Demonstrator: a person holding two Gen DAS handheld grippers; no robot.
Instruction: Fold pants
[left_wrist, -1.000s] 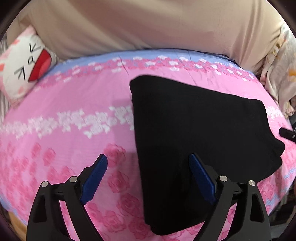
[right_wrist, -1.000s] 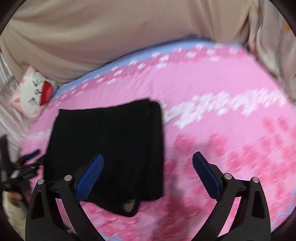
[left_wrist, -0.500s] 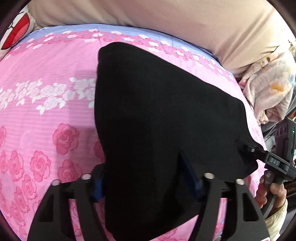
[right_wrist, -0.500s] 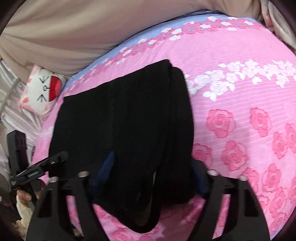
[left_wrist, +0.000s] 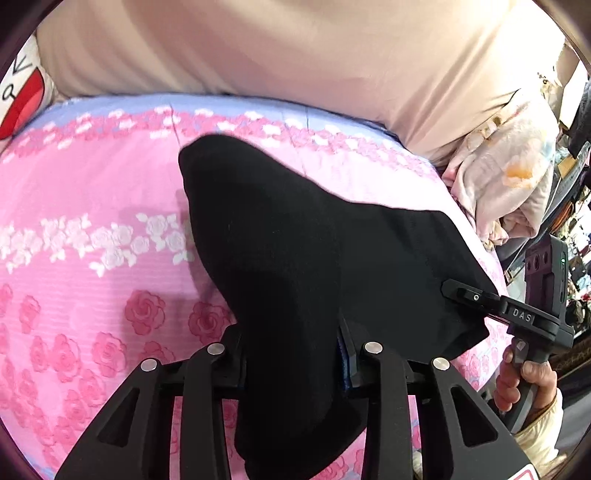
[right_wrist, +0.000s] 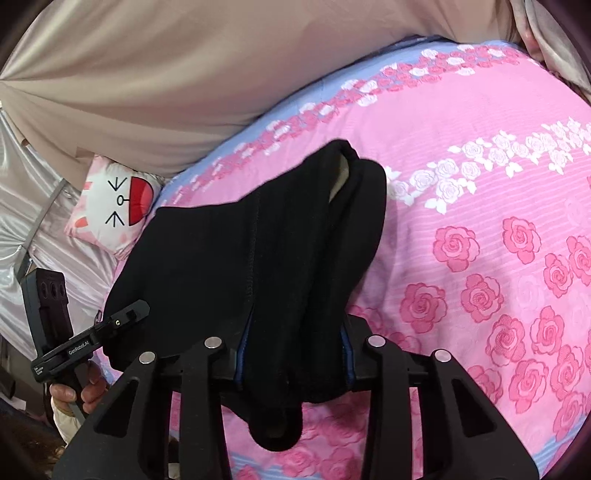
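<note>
Black knit pants (left_wrist: 280, 258), half-folded on pink rose-print bed (left_wrist: 92, 206): your left claw (left_wrist: 291, 365) and right claw (right_wrist: 291, 358), jaws just closing, now clamp the near edge; ready to lift for next fold.

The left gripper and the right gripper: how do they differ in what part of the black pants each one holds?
The left gripper clamps a smooth, plain corner of the black pants; the right gripper clamps a thicker, layered corner with a stitched seam. Both have just been closing and now pinch the near edge, raised off the pink bedsheet.
</note>
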